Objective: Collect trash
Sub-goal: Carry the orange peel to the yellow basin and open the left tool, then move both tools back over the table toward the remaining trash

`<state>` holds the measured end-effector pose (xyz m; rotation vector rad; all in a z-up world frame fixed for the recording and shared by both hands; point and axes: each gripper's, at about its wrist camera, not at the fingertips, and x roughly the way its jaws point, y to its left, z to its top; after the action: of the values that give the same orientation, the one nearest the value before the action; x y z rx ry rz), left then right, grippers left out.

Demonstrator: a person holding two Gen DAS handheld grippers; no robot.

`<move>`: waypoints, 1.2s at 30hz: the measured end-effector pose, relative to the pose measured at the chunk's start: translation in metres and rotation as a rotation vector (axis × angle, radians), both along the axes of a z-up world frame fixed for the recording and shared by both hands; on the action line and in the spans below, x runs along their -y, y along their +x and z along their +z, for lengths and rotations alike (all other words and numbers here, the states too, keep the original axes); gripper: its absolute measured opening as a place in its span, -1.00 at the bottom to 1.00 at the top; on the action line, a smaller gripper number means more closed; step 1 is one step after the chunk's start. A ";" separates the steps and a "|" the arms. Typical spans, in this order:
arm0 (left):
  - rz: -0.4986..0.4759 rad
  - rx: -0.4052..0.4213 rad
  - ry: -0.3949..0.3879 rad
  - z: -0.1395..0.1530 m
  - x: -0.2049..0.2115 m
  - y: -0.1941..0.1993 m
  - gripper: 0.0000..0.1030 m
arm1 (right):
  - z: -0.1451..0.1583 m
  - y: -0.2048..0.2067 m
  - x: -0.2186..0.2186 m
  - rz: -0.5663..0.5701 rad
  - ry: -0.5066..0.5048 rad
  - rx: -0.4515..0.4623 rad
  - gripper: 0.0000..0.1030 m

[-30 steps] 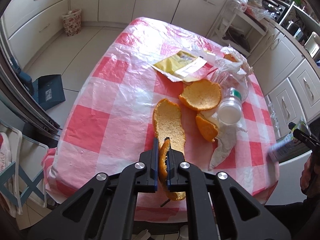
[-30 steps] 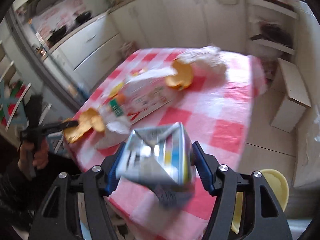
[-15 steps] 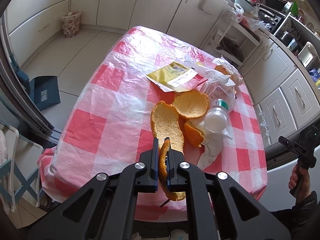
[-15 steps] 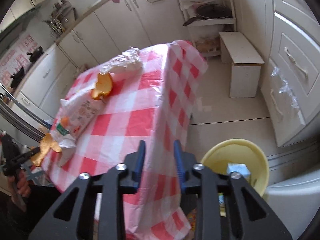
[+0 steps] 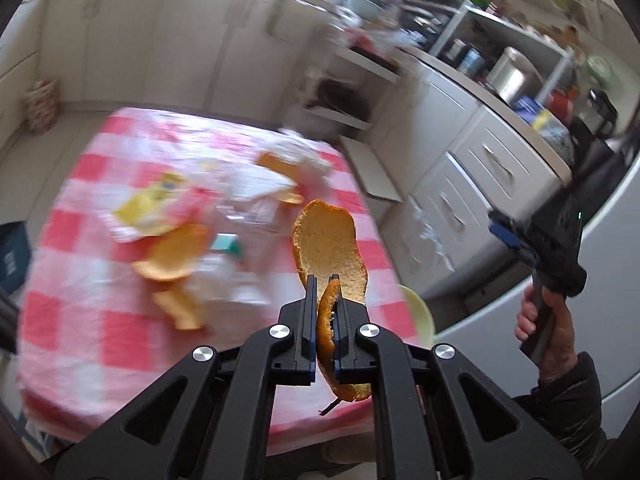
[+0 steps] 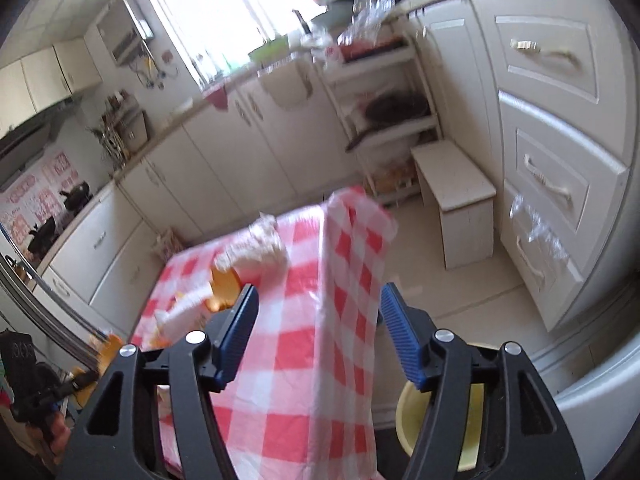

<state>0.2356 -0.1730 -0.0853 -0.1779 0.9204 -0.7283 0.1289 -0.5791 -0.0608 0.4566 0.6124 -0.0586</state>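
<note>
My left gripper (image 5: 323,284) is shut on a long orange peel (image 5: 328,248), held in the air over the right edge of the red-checked table (image 5: 100,320). More peels (image 5: 176,252), a yellow packet (image 5: 156,204) and crumpled plastic (image 5: 280,184) lie blurred on the cloth. A yellow bowl (image 5: 420,312) sits on the floor past that edge. My right gripper (image 6: 318,316) hangs beside the table corner, its jaws opening with nothing between them; the yellow bowl (image 6: 468,440) shows under its right finger. A hand (image 5: 540,320) holds the right gripper (image 5: 504,232) at the far right.
White drawer cabinets (image 6: 552,184) line the right side. A low white stool (image 6: 456,200) and an open shelf rack (image 6: 392,112) stand beyond the table. A small patterned bin (image 5: 40,104) sits at the far left wall. Bare floor (image 6: 460,292) lies between table and drawers.
The left gripper lifted the long peel off the table and swung right. The right gripper let the carton drop into the yellow bowl, narrowed, then widened and tilted up.
</note>
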 end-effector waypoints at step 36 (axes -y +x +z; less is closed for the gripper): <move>0.331 0.289 0.456 0.013 -0.037 -0.040 0.76 | 0.031 0.011 -0.103 0.042 -0.088 0.172 0.64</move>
<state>0.1960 -0.1360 -0.0727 0.1732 0.7334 -0.2176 0.1404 -0.4756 -0.0295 0.3592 0.4487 -0.0056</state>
